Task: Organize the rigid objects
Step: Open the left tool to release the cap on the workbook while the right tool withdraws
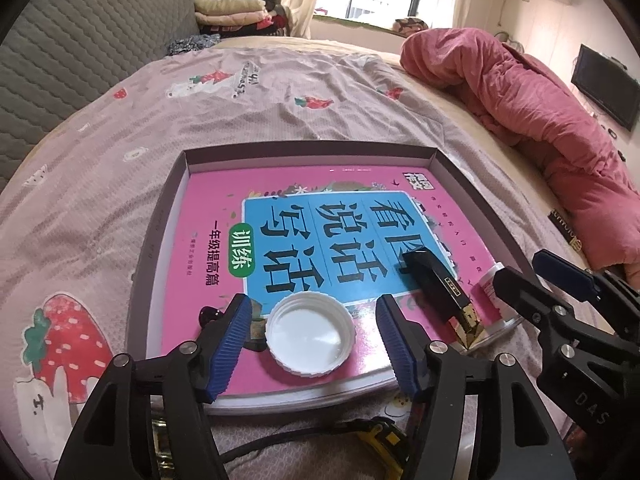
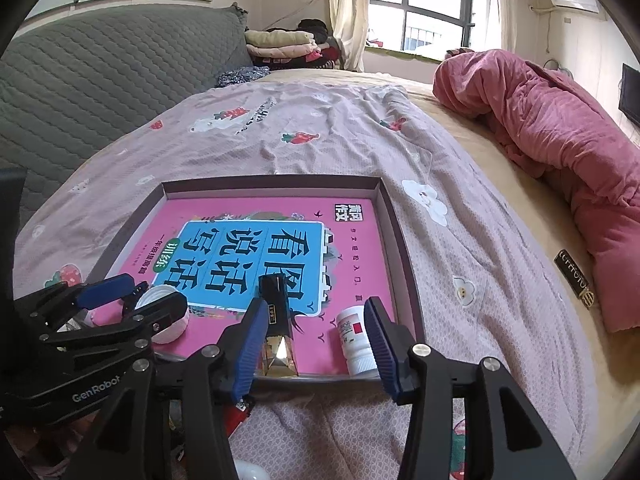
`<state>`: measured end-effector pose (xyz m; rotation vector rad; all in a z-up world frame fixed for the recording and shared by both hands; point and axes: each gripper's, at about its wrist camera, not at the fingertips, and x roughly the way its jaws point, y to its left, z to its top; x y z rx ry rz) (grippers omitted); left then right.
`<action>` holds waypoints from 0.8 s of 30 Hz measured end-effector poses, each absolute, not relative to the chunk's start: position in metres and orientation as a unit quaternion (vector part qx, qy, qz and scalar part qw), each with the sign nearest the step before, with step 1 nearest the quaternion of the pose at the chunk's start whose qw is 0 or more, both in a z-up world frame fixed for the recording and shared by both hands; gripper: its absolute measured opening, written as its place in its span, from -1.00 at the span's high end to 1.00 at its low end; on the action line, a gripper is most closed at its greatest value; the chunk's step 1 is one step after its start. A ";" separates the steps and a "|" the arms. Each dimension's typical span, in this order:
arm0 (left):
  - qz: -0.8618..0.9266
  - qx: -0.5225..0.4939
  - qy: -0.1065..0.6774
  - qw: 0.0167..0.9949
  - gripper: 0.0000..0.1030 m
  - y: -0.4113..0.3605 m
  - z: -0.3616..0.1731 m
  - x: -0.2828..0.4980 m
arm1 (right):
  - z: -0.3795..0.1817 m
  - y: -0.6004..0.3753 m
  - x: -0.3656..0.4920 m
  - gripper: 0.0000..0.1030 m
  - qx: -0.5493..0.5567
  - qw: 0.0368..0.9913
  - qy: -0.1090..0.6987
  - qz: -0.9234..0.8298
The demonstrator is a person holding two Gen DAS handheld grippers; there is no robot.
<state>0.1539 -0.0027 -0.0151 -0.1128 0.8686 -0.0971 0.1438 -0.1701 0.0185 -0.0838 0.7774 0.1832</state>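
Left wrist view shows the shallow grey cardboard tray [image 1: 472, 184] on the bed, holding a pink-covered book [image 1: 208, 200]; on it lie a black-and-gold box [image 1: 434, 280], a round white plastic lid [image 1: 310, 334] and a small white pill bottle [image 2: 354, 338]. Left gripper [image 1: 316, 336] stands spread around the lid, untouched. Right gripper [image 2: 314, 338] is spread too; its pad could tip the bottle. Bottle's label is unreadable

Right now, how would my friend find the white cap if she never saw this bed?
Look on the bed for the shallow box holding a pink book. At the book's near edge lies the white cap, between the left gripper's open jaws. It is round, ribbed and hollow side up, unlike the black and gold bottle and small white bottle beside it.
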 end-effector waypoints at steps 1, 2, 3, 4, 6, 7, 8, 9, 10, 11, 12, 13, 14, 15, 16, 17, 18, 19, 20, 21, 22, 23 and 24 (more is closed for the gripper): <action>-0.047 -0.053 0.418 0.905 -0.30 -0.003 -0.013 0.152 | 0.020 -0.170 0.144 0.04 -0.040 0.921 0.377 0.090; -0.046 -0.051 0.416 0.907 -0.30 -0.002 -0.011 0.151 | 0.020 -0.169 0.144 0.04 -0.040 0.921 0.376 0.090; -0.045 -0.050 0.414 0.908 -0.33 -0.002 -0.009 0.149 | 0.021 -0.169 0.143 0.04 -0.041 0.922 0.375 0.089; -0.043 -0.050 0.411 0.909 -0.35 0.000 -0.007 0.148 | 0.023 -0.168 0.143 0.04 -0.046 0.923 0.372 0.085; -0.036 -0.050 0.405 0.912 -0.40 0.001 -0.002 0.145 | 0.026 -0.168 0.139 0.03 -0.052 0.926 0.366 0.081; -0.033 -0.052 0.402 0.914 -0.41 0.003 0.000 0.143 | 0.028 -0.169 0.139 0.03 -0.052 0.927 0.363 0.080; -0.033 -0.054 0.400 0.914 -0.41 0.004 0.002 0.143 | 0.030 -0.170 0.138 0.03 -0.050 0.928 0.361 0.081; -0.034 -0.056 0.400 0.914 -0.41 0.005 0.004 0.142 | 0.031 -0.171 0.138 0.03 -0.048 0.928 0.361 0.080; -0.033 -0.057 0.398 0.915 -0.41 0.007 0.006 0.141 | 0.033 -0.172 0.137 0.02 -0.046 0.928 0.360 0.078; -0.033 -0.058 0.397 0.915 -0.41 0.007 0.007 0.139 | 0.035 -0.173 0.137 0.02 -0.044 0.929 0.360 0.078; -0.032 -0.058 0.395 0.916 -0.41 0.008 0.009 0.138 | 0.036 -0.174 0.136 -0.01 -0.043 0.929 0.358 0.077; -0.031 -0.058 0.395 0.917 -0.41 0.009 0.011 0.136 | 0.038 -0.175 0.135 -0.07 -0.040 0.930 0.356 0.078; -0.030 -0.058 0.394 0.917 -0.42 0.010 0.012 0.135 | 0.040 -0.175 0.134 -0.09 -0.039 0.931 0.355 0.078; -0.029 -0.058 0.393 0.917 -0.42 0.011 0.013 0.134 | 0.041 -0.176 0.133 -0.11 -0.038 0.932 0.353 0.078; -0.028 -0.058 0.391 0.918 -0.42 0.011 0.014 0.133 | 0.044 -0.177 0.132 -0.11 -0.037 0.933 0.350 0.078; -0.027 -0.057 0.390 0.919 -0.42 0.011 0.016 0.131 | 0.046 -0.177 0.131 -0.11 -0.036 0.933 0.349 0.079; -0.027 -0.056 0.389 0.919 -0.42 0.012 0.017 0.129 | 0.047 -0.178 0.130 -0.11 -0.035 0.934 0.348 0.080; -0.025 -0.054 0.387 0.920 -0.42 0.012 0.018 0.127 | 0.049 -0.179 0.129 -0.12 -0.034 0.935 0.345 0.080; -0.025 -0.052 0.386 0.921 -0.42 0.012 0.020 0.125 | 0.050 -0.179 0.128 -0.12 -0.032 0.935 0.344 0.082; -0.025 -0.051 0.385 0.921 -0.42 0.012 0.021 0.123 | 0.051 -0.179 0.128 -0.12 -0.030 0.935 0.344 0.083; -0.024 -0.050 0.384 0.921 -0.42 0.012 0.023 0.120 | 0.052 -0.180 0.127 -0.12 -0.029 0.935 0.343 0.082; -0.023 -0.049 0.385 0.921 -0.42 0.013 0.025 0.119 | 0.054 -0.180 0.127 -0.12 -0.027 0.936 0.341 0.082; -0.022 -0.049 0.384 0.922 -0.42 0.013 0.026 0.116 | 0.055 -0.180 0.126 -0.12 -0.025 0.936 0.340 0.085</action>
